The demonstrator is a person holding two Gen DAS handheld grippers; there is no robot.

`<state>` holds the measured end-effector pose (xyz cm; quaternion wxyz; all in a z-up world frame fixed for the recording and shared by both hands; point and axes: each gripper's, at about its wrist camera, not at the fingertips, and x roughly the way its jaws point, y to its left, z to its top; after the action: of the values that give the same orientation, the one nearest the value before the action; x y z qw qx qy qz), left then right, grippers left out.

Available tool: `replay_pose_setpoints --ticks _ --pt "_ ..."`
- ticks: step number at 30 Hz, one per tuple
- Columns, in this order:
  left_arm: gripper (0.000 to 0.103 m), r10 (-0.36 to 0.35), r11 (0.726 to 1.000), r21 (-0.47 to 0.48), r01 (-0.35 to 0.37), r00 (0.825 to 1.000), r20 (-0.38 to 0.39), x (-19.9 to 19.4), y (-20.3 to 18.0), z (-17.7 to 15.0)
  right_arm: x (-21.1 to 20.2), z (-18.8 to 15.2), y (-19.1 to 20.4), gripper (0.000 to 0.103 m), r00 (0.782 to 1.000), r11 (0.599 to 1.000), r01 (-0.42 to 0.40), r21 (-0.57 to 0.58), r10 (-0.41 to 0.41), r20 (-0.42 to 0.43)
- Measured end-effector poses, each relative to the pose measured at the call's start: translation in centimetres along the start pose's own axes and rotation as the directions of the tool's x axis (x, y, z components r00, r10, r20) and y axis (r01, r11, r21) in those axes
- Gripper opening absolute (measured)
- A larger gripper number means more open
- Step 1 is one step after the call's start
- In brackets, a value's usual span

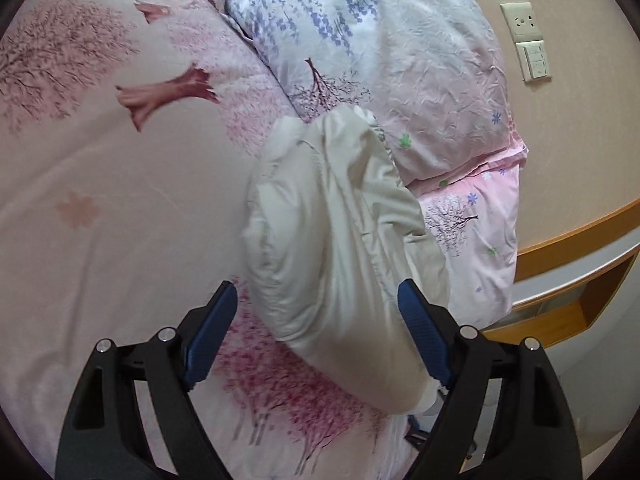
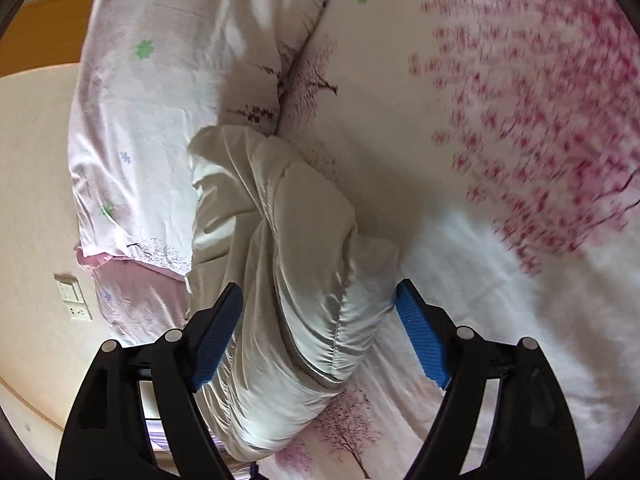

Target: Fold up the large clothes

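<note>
A cream-white garment (image 1: 336, 248) lies bunched in a long heap on a pink blossom-print bed cover (image 1: 112, 200), its far end against the pillows. My left gripper (image 1: 318, 300) is open, its blue-padded fingers (image 1: 212, 332) on either side of the garment's near part, not closed on it. In the right wrist view the same garment (image 2: 288, 280) runs from the pillows towards the camera. My right gripper (image 2: 320, 300) is open too, straddling the garment, with the bed cover (image 2: 460, 200) to its right.
Two pillows, one blue-flowered (image 1: 340, 32) and one pink (image 1: 472, 232), lie at the head of the bed. A wooden headboard ledge (image 1: 576, 232) and a wall with a socket and switch (image 1: 528, 40) are beyond; the wall plates also show in the right wrist view (image 2: 74, 296).
</note>
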<state>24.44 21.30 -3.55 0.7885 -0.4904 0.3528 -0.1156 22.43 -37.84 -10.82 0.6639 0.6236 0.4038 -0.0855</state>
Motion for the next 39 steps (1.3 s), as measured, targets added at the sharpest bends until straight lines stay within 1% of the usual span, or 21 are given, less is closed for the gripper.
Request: replay_pose_setpoints --ticks 2,6,8,10,13,14,15,17,19,22,23,27,30,32,35,39 --pt "0.081 -0.001 1.0 0.001 0.001 1.0 0.008 0.5 -0.5 0.0 0.4 0.1 0.0 0.08 1.0 1.0 -0.002 0.008 0.002 -0.007" --pt "0.081 0.03 1.0 0.001 -0.03 0.999 0.022 1.9 -1.0 0.5 1.6 0.3 0.4 0.08 1.0 1.0 0.007 -0.002 -0.007 -0.001" --pt "0.077 0.038 0.999 -0.021 -0.037 0.999 0.031 2.2 -0.6 0.8 2.0 0.4 0.3 0.075 1.0 1.0 0.012 -0.005 -0.012 0.006" --pt "0.07 0.034 0.998 -0.052 -0.032 0.999 0.04 2.6 0.0 1.2 2.4 0.4 0.2 0.07 1.0 1.0 0.011 -0.011 -0.011 0.01" --pt "0.06 0.047 0.996 -0.074 -0.044 0.998 0.038 3.3 0.6 1.4 2.5 0.3 0.3 0.06 1.0 0.999 0.007 -0.032 -0.006 0.02" --pt "0.058 0.046 0.996 -0.08 -0.043 0.998 0.038 3.5 0.9 1.4 2.4 0.3 0.3 0.055 1.0 0.999 0.004 -0.041 -0.003 0.024" --pt "0.056 0.039 0.995 -0.088 -0.035 0.998 0.042 3.6 1.1 1.4 2.4 0.2 0.5 0.052 1.0 0.999 -0.001 -0.054 0.003 0.028" --pt "0.046 0.023 0.995 -0.097 -0.019 0.999 0.047 3.7 1.2 1.5 2.2 0.1 0.9 0.041 0.999 0.997 -0.012 -0.081 0.015 0.036" --pt "0.033 -0.008 0.996 -0.091 0.012 0.999 0.047 3.6 1.2 1.7 2.0 0.0 1.4 0.035 0.999 0.994 -0.019 -0.105 0.023 0.041" --pt "0.025 -0.032 0.997 -0.063 0.035 0.999 0.043 3.2 0.6 2.1 1.3 -0.5 2.5 0.03 0.998 0.988 -0.036 -0.151 0.044 0.053" --pt "0.024 -0.041 0.997 -0.056 0.044 0.998 0.044 3.0 0.4 2.3 1.1 -0.7 2.8 0.029 0.997 0.985 -0.042 -0.166 0.052 0.054" --pt "0.021 -0.073 0.997 -0.021 0.075 0.995 0.071 0.6 -0.4 3.0 -0.2 -2.3 4.3 0.029 0.996 0.97 -0.082 -0.227 0.09 0.027" --pt "0.021 -0.072 0.997 -0.008 0.073 0.993 0.097 -2.0 -0.2 3.1 -1.2 -4.5 5.0 0.028 0.994 0.955 -0.111 -0.275 0.11 -0.018" --pt "0.021 -0.07 0.997 -0.013 0.072 0.992 0.105 -3.9 0.6 3.0 -1.6 -6.2 5.1 0.028 0.993 0.945 -0.119 -0.306 0.109 -0.049" --pt "0.021 -0.049 0.999 -0.012 0.051 0.991 0.125 -7.5 2.2 1.9 -2.2 -8.7 4.5 0.028 0.99 0.931 -0.128 -0.341 0.099 -0.099" --pt "0.021 -0.028 0.999 -0.019 0.031 0.989 0.148 -11.5 4.3 0.3 -3.2 -11.8 3.4 0.028 0.988 0.913 -0.119 -0.39 0.071 -0.137"
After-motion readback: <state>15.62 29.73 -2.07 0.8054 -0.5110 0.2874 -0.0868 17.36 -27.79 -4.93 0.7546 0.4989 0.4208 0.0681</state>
